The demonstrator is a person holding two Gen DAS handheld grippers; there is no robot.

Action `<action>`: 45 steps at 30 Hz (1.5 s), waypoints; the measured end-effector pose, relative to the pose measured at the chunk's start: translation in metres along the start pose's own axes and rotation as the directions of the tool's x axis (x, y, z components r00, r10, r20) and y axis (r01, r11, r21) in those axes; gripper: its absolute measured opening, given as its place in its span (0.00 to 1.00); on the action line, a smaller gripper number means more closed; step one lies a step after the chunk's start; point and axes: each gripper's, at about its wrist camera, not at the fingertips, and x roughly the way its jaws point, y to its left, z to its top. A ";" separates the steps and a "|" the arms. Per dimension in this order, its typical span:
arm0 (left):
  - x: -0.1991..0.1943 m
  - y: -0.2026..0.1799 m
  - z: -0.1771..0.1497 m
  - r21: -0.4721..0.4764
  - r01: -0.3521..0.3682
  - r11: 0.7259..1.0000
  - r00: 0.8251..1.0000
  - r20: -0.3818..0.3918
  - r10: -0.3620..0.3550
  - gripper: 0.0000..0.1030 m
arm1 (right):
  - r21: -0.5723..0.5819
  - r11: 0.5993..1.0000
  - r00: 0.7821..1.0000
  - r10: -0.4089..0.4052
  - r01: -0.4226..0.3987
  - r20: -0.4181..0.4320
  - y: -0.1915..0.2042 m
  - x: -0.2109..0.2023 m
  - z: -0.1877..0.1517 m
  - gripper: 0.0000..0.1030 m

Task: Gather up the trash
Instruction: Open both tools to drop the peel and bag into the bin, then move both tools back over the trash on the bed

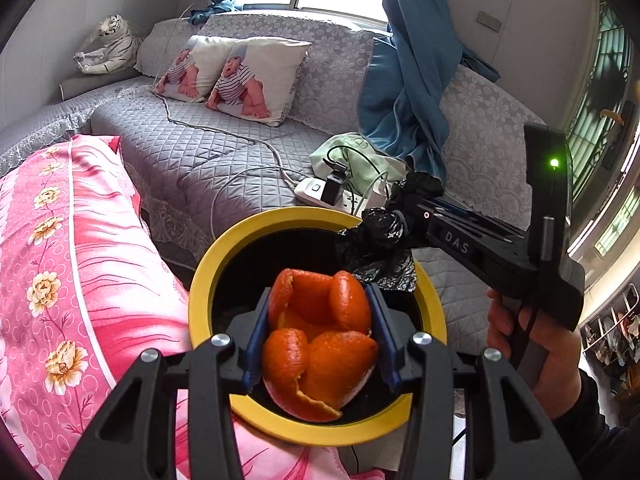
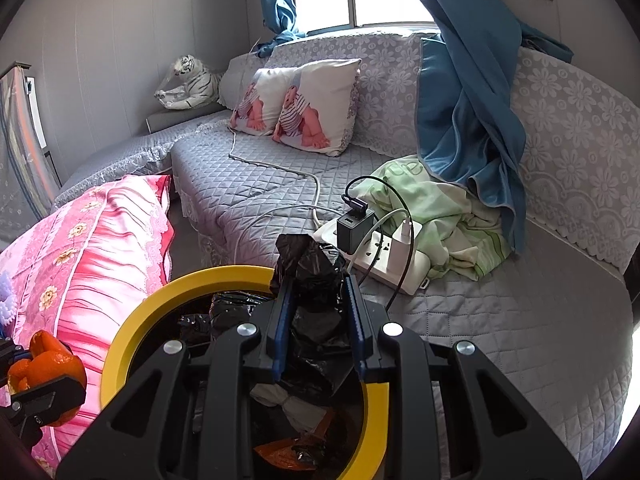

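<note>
- Orange peel (image 1: 320, 340), light, soft and springy, sits pinched between the left gripper (image 1: 318, 336) pads, above the yellow-rimmed bin (image 1: 200, 280).
- Right gripper (image 2: 318, 320) at the bin's two o'clock clamps the crinkly black liner (image 2: 312, 264); grip its bunched edge.

I see the orange peel (image 1: 320, 340) as waxy and pitted outside, duller inside. My left gripper (image 1: 318, 344) looks like matt black plastic with blue pads and bright metal screw heads. The bin rim (image 1: 200, 280) is smooth yellow plastic, and the bin liner (image 2: 316, 280) is thin, crinkled, glossy black film. The sofa cover (image 1: 192, 152) is quilted grey cloth; the pink bedding (image 1: 60, 240) has a satin sheen.
</note>
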 end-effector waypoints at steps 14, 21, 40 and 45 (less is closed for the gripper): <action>-0.018 0.015 0.006 -0.066 -0.025 0.998 0.997 0.066 0.029 0.69 | 0.065 0.998 1.000 -0.023 0.022 0.014 -0.016 -0.005 0.006 0.43; -0.046 0.036 0.011 -0.118 -0.071 0.990 0.988 0.130 0.086 0.69 | 0.054 0.999 0.998 -0.009 0.005 0.069 -0.014 -0.026 0.011 0.44; -0.214 0.160 -0.050 -0.275 -0.397 0.876 0.860 0.221 0.459 0.76 | -0.207 0.926 0.931 0.343 -0.314 0.121 0.110 -0.079 0.022 0.44; -0.259 0.209 -0.098 -0.367 -0.482 0.796 0.811 0.157 0.564 0.83 | -0.258 0.861 0.885 0.464 -0.439 0.042 0.164 -0.069 0.015 0.50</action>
